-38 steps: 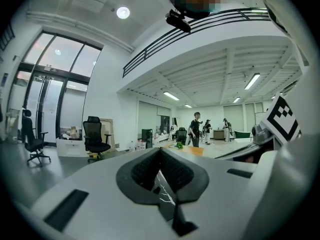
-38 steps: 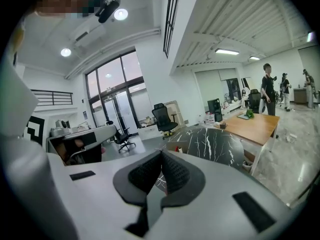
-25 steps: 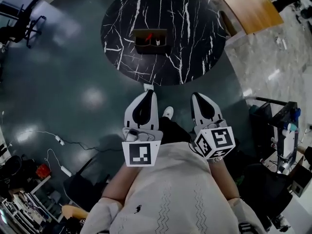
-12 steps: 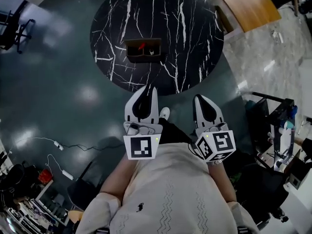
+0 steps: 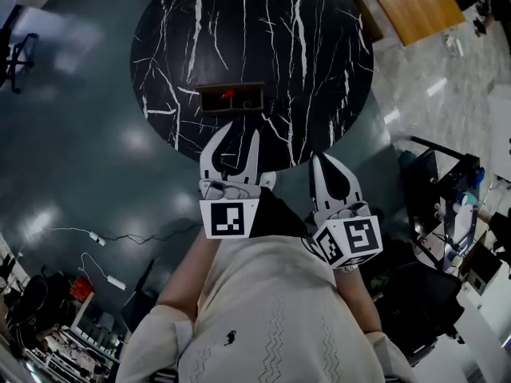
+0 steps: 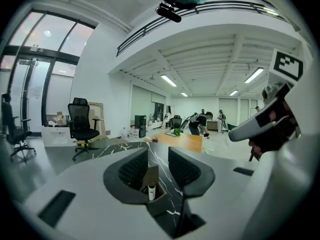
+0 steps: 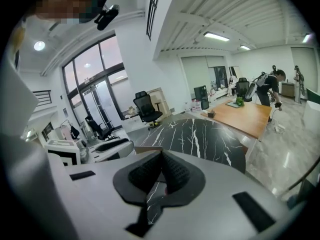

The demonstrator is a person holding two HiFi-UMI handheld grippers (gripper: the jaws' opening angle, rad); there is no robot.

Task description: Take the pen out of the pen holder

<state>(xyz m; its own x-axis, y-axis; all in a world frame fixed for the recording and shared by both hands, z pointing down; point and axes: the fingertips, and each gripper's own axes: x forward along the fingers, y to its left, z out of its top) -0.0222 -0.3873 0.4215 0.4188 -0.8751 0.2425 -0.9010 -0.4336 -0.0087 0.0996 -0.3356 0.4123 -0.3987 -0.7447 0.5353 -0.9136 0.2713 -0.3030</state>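
A brown pen holder (image 5: 231,98) with compartments stands on the round black marble table (image 5: 303,46), nearer its front edge. A red pen (image 5: 227,94) and a small white item (image 5: 248,102) sit in it. My left gripper (image 5: 232,136) hovers just short of the holder, its jaws opening, with nothing gripped. Through that gap in the left gripper view (image 6: 158,159) I see the holder (image 6: 149,175) and a white tip (image 6: 151,191) farther off. My right gripper (image 5: 326,164) is shut and empty at the table's front right edge; its jaws meet in the right gripper view (image 7: 161,158).
A wooden table (image 5: 415,2) stands beyond the marble one at upper right. Office chairs (image 6: 82,126) are at the left, cables (image 5: 104,234) trail on the floor at lower left, and equipment racks (image 5: 447,206) crowd the right. People work in the far background.
The table and pen holder have come closer as both grippers moved forward toward them. The left jaws, shut before, now stand apart. The right jaws stay shut.
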